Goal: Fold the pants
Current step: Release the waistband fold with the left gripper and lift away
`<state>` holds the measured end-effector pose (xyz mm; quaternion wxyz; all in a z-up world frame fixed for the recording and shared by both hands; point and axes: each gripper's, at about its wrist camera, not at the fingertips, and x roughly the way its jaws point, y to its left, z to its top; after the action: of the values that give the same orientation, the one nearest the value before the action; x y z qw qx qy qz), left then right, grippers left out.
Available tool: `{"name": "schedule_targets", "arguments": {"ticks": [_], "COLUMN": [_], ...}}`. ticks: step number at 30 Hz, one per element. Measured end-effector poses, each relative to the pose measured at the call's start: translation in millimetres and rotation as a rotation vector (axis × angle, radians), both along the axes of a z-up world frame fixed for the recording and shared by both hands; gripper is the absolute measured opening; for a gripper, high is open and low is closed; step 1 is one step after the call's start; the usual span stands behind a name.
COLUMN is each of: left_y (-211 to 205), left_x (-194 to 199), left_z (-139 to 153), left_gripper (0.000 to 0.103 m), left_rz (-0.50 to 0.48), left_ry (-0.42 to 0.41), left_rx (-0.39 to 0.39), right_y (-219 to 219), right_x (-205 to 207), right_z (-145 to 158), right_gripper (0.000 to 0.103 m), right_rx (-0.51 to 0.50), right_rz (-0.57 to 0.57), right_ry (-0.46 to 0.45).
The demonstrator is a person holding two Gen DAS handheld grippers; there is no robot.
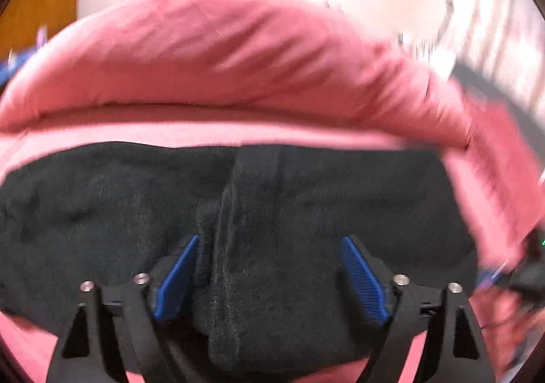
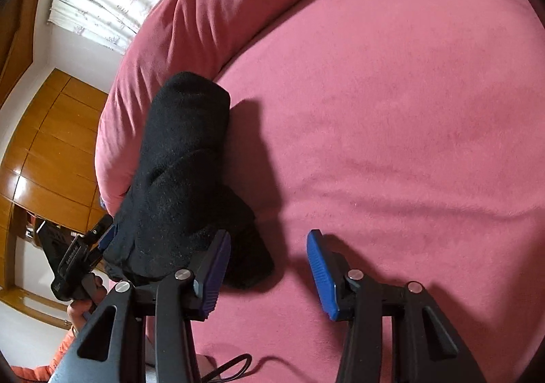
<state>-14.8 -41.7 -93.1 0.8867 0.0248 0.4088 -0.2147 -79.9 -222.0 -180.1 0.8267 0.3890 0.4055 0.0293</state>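
Black pants [image 2: 184, 178] sit folded on the pink bed [image 2: 391, 110]. Left tongs [image 1: 270, 277] gape wide over them, gripping nothing. Right tongs [image 2: 269, 267] are wide open and empty too.

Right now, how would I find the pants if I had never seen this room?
Start with the big pink bed, which fills most of the right wrist view. Along its left side runs a puffy pink roll of bedding, and the pants lie as a folded bundle right beside it. They are the only black, fuzzy thing on all that pink.
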Motion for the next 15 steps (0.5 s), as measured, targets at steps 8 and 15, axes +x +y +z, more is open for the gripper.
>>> {"name": "schedule_targets", "arguments": {"ticks": [8, 15], "left_y": [41, 39], "left_x": [11, 5], "left_z": [-7, 7], "left_gripper": [0.084, 0.090], "left_rz": [0.098, 0.034], "left_ry": [0.125, 0.053], "left_rx": [-0.095, -0.093], "right_y": [-14, 30], "right_x": [54, 128], "right_z": [30, 17], "right_gripper": [0.070, 0.047], "right_rx": [0.061, 0.001], "right_rz": [-0.013, 0.099], "right_ry": [-0.119, -0.029]}}
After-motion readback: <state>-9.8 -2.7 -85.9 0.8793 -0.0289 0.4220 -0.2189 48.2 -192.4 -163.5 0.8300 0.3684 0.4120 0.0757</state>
